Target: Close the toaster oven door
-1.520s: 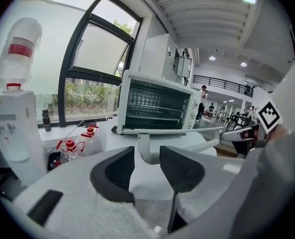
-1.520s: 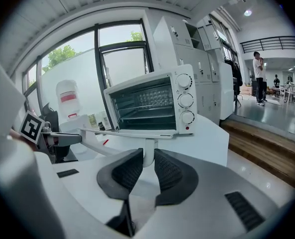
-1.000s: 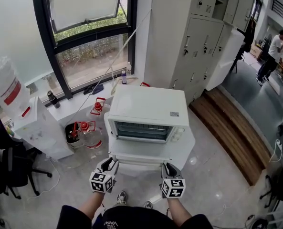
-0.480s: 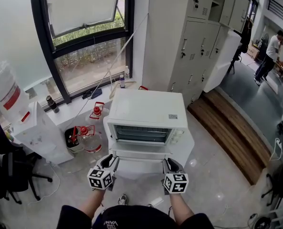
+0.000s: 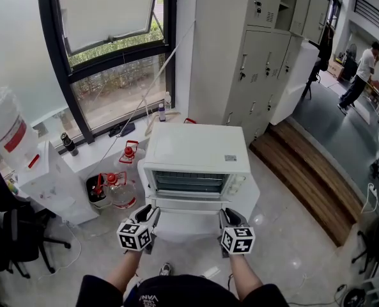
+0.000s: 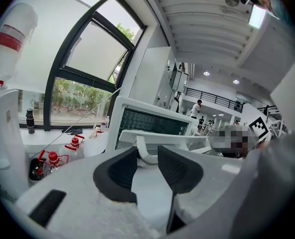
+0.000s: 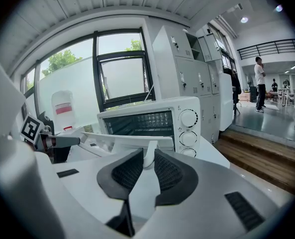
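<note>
- At the front of the toaster oven (image 5: 195, 147), the door (image 5: 186, 203) is seen swung down and out from the oven's lower edge. Its handle (image 6: 167, 135) lies on the side farthest from the oven. The mouth is left uncovered, so the closing is judged not yet done.
- The left gripper (image 5: 152, 211) is set on the handle's left foot. Its jaws are held fairly wide, and the curved foot fills the gap, so it appears to be clamped.
- The right gripper (image 5: 226, 214) is set on the handle's right foot. Its jaws are about half closed, and the pads are pressed on either side of the thin post.
- The door could be twisted on its hinge if one end of the handle were raised ahead of the other.
- The smooth, narrow feet could slip from the pads as the door's angle changes, and the door would then drop back open.
- The oven, judged light, could be shoved back on its stand (image 5: 254, 198) if the handle were pushed inward rather than carried along its arc.
- The oven is a white box with a wire rack showing in its dark mouth and three knobs (image 7: 189, 118) stacked right of that mouth.
- The handle is a white bar on two curved feet.
</note>
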Available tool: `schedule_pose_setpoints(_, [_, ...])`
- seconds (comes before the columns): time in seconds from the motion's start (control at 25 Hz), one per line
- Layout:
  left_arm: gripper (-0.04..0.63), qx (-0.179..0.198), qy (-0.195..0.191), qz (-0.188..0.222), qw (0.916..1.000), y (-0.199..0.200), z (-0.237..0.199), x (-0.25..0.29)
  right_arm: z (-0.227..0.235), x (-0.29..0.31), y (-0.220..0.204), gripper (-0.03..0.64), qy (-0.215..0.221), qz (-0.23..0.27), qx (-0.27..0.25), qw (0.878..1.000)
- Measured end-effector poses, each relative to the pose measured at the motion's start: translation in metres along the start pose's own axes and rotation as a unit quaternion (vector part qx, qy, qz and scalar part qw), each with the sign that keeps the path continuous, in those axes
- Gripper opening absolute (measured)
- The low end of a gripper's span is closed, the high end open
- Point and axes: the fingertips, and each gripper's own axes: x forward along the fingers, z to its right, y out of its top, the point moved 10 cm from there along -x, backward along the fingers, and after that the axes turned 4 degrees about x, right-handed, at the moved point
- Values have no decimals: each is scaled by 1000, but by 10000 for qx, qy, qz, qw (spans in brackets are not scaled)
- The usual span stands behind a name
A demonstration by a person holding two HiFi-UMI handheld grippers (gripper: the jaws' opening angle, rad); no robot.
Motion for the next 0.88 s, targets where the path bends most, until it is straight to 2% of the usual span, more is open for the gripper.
schedule_pose_setpoints(0.88, [144,-49,-63,-62,9999,37,-10,22,0,21,40,74,-211,-124,77,9997])
